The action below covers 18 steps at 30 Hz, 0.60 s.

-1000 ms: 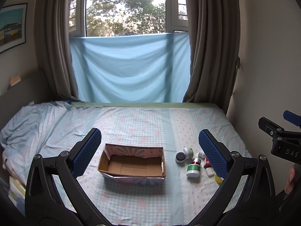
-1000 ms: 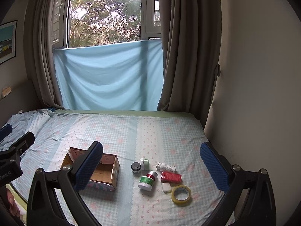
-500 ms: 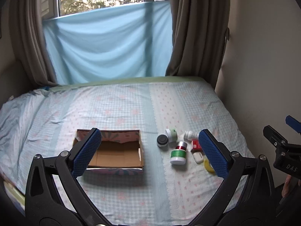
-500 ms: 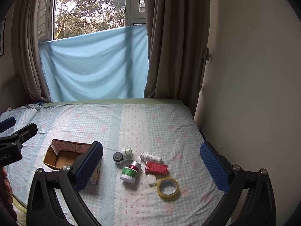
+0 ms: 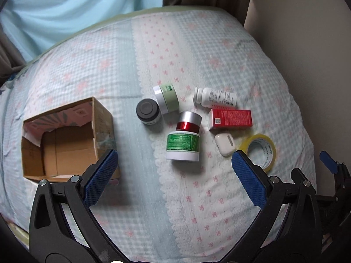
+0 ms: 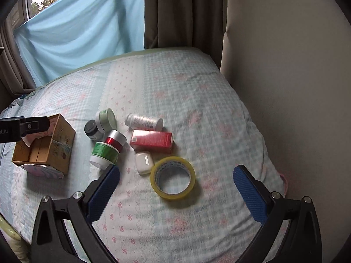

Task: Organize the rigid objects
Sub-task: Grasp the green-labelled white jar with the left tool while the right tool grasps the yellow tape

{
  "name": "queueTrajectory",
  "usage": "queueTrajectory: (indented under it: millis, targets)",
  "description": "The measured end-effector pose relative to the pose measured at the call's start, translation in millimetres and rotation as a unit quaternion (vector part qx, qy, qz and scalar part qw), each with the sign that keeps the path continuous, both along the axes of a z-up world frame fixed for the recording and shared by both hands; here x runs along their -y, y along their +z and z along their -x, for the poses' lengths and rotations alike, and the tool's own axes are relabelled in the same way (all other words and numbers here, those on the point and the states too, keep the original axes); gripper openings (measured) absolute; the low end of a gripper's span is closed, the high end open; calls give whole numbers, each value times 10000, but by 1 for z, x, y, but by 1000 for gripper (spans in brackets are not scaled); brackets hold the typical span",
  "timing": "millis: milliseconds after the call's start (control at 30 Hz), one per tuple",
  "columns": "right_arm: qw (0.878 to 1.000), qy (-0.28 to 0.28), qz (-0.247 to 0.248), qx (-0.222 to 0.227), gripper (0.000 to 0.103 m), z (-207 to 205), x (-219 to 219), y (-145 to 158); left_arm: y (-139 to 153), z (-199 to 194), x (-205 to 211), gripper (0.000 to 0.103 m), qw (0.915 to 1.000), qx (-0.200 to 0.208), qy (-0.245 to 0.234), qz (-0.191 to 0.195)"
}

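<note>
The rigid objects lie in a loose cluster on the bed (image 5: 197,197), on its checked, flower-printed sheet, to the right of an open cardboard box (image 5: 65,140). Nearest the box stands a dark-lidded jar (image 5: 147,111), touching a pale green jar (image 5: 167,98) tipped on its side behind it. In front of these, a red jar with a silver lid (image 5: 188,121) leans against a green-labelled white tub (image 5: 182,146). Further right, a white bottle (image 5: 216,97) lies on its side, just behind a red carton (image 5: 230,120) lying flat. A white earbud case (image 5: 224,144) rests in front of the carton, beside a yellow tape roll (image 5: 258,151) lying flat at the near right end of the group.

The box sits apart from the cluster with its flaps up; its cardboard floor shows bare where you can see it.

Your left claw (image 5: 175,179) is spread wide, its blue pads framing the green-labelled tub from above; it holds nothing and touches nothing. In the right wrist view, your right claw (image 6: 176,191) is likewise spread wide and empty, with the tape roll (image 6: 172,177) lying between its pads on the sheet. The earbud case (image 6: 143,162) sits just left of the roll, touching or nearly touching it.

Beyond the bed hang a light blue cloth (image 6: 83,28) across the window and a brown curtain (image 6: 182,11); a plain wall (image 6: 285,65) borders the bed on the right.
</note>
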State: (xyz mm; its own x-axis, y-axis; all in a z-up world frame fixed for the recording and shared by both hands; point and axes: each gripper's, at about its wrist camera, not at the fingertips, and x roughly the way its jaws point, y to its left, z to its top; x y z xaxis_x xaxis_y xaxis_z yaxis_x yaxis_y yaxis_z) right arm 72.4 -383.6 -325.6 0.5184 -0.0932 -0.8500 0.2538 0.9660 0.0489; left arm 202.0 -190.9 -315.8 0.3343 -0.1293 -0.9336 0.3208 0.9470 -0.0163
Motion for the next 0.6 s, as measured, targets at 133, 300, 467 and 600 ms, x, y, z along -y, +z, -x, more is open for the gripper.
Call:
queueTrajectory:
  millis: [133,300,467,600]
  targets:
    - [9986,-129,-317,-400,103,-13,9,-58,-59,-21,21,103,9985,-460,-128,-276]
    - [9953,-159,-450,-839,103,-28,9,-109,-118,-43,38,103,9935,-921,-330,-574]
    - [9938,-34,-507,-985,103,-42,4,-137,-153,-55,45,102,9891,-1233,-451,-668]
    - [9935,-19,-360,-1079,103,-57,-1,-150,-171,-59,48,96,9865,-1395,-491,-705]
